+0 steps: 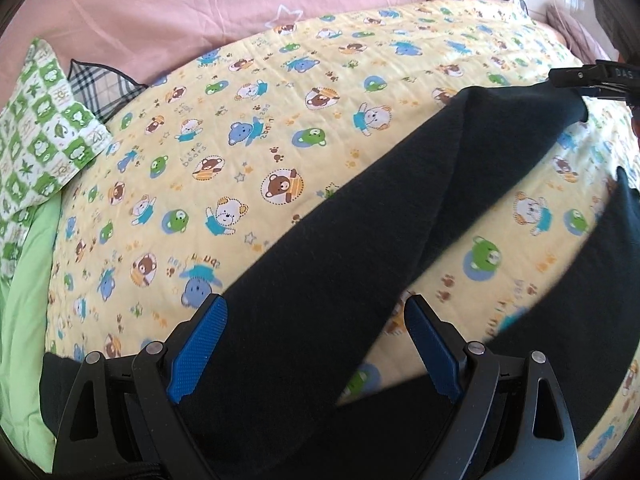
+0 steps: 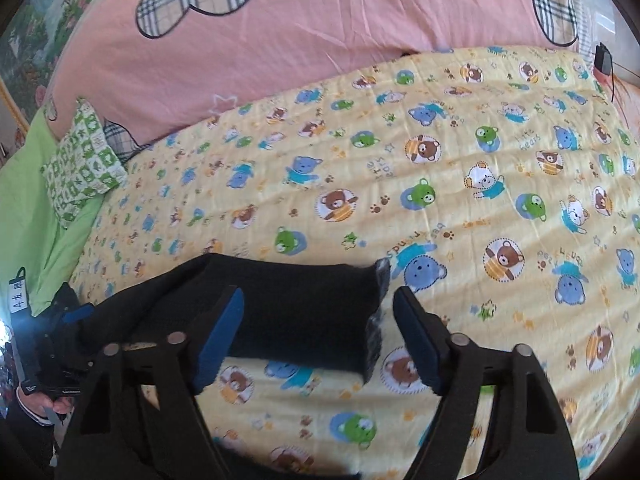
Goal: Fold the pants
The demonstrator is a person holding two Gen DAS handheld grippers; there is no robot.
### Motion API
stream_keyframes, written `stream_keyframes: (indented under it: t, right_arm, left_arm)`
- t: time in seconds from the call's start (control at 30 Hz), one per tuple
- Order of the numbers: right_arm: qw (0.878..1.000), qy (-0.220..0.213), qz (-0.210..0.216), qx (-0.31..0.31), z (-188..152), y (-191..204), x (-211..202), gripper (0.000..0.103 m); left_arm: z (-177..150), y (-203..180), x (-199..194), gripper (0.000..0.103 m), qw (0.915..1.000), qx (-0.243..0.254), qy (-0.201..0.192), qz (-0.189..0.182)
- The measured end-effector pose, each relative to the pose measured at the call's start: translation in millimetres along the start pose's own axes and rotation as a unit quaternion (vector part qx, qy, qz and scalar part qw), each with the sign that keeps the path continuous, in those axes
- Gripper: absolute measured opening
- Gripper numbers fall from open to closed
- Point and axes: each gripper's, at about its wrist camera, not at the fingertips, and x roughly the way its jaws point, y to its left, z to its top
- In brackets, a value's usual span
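I see both my left gripper point(image 1: 316, 344) and right gripper point(image 2: 318, 338) spread wide, pinching nothing, over the black pants point(image 1: 360, 208), a soft, limp, light fabric best taken at the cuff edge.

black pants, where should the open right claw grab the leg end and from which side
Grip the cuff end of the black pants, which lies flat between the open right claw fingers. Come down from above near the ribbed hem edge: it is a free, thin edge on the yellow quilt.

Bed with yellow bear-print quilt point(image 2: 400, 184), pink duvet point(image 2: 320, 40), green-checked pillow point(image 2: 82, 170)
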Motion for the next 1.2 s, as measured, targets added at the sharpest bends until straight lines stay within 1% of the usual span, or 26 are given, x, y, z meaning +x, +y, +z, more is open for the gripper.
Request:
stream_keyframes:
  t: [0.03, 0.07, 0.1, 0.13, 0.17, 0.2, 0.23, 0.27, 0.3, 0.37, 0.43, 0.53, 0.73, 0.83, 0.97, 1.2]
  right_arm:
    - [1.0, 0.006, -0.002, -0.001, 2.1, -1.9, 5.5, 0.069]
    - [1.0, 0.011, -0.005, -0.002, 3.9, -3.9, 10.8, 0.062]
    - [1.0, 0.015, -0.006, -0.004, 5.1, -5.1, 14.6, 0.051]
    - [1.0, 0.018, -0.006, -0.006, 6.1, -5.6, 18.0, 0.044]
    - [1.0, 0.017, -0.008, -0.009, 7.6, -6.1, 19.5, 0.033]
    - [1.0, 0.012, -0.013, -0.014, 8.5, -5.7, 18.8, 0.023]
    - [1.0, 0.007, -0.012, -0.016, 9.4, -5.7, 17.5, 0.019]
    - [1.0, 0.001, -0.006, -0.014, 10.8, -6.5, 14.9, 0.012]
    - [1.0, -0.005, 0.003, -0.009, 11.9, -7.4, 12.1, 0.007]
    - [1.0, -0.019, 0.017, -0.004, 13.5, -8.4, 4.0, 0.006]
    - [0.999, -0.03, 0.027, -0.005, 14.3, -8.1, -5.1, 0.003]
    - [0.998, -0.04, 0.037, -0.012, 13.2, -6.0, -16.9, 0.003]
    - [0.995, -0.063, 0.072, -0.019, 0.9, -7.9, -44.7, 0.003]
    - [0.993, -0.07, 0.089, -0.032, -13.1, -8.3, -55.3, 0.003]
    - [0.991, -0.07, 0.109, -0.039, -37.2, -13.5, -67.6, 0.003]
    - [0.988, -0.068, 0.124, -0.055, -76.4, -15.7, -89.8, 0.003]
  left_arm:
    - [1.5, 2.1, 3.2, 0.088, 1.0, -0.001, 0.004, -0.003]
    - [2.9, 5.3, 6.6, 0.083, 0.9999, -0.003, 0.008, -0.009]
    - [4.2, 8.0, 8.6, 0.079, 0.9998, -0.005, 0.009, -0.018]
    - [5.3, 10.3, 9.9, 0.069, 0.9996, -0.006, 0.01, -0.025]
    - [6.5, 13.4, 10.9, 0.055, 0.9992, -0.009, 0.012, -0.036]
    - [7.4, 15.2, 10.7, 0.049, 0.9988, -0.011, 0.012, -0.046]
    - [8.4, 17.5, 9.0, 0.033, 0.9982, -0.012, 0.01, -0.058]
    - [9.6, 18.9, 7.0, 0.019, 0.9977, -0.013, 0.008, -0.067]
    - [10.1, 20.3, 4.4, 0.016, 0.997, -0.014, 0.006, -0.075]
    - [9.9, 22.5, -4.7, 0.009, 0.9964, -0.015, -0.005, -0.083]
    - [7.9, 23.0, -13.2, 0.008, 0.9962, -0.013, -0.013, -0.085]
    - [-0.4, 23.9, -31.1, 0.006, 0.9947, -0.012, -0.027, -0.099]
    - [-31.5, 21.9, -70.6, 0.006, 0.9907, -0.019, -0.048, -0.126]
    - [-48.6, 16.5, -83.0, 0.006, 0.9894, -0.018, -0.05, -0.135]
    - [-69.6, 5.0, -96.6, 0.006, 0.989, -0.011, -0.053, -0.138]
    - [-97.1, -5.1, -104.6, 0.006, 0.9883, -0.014, -0.05, -0.143]
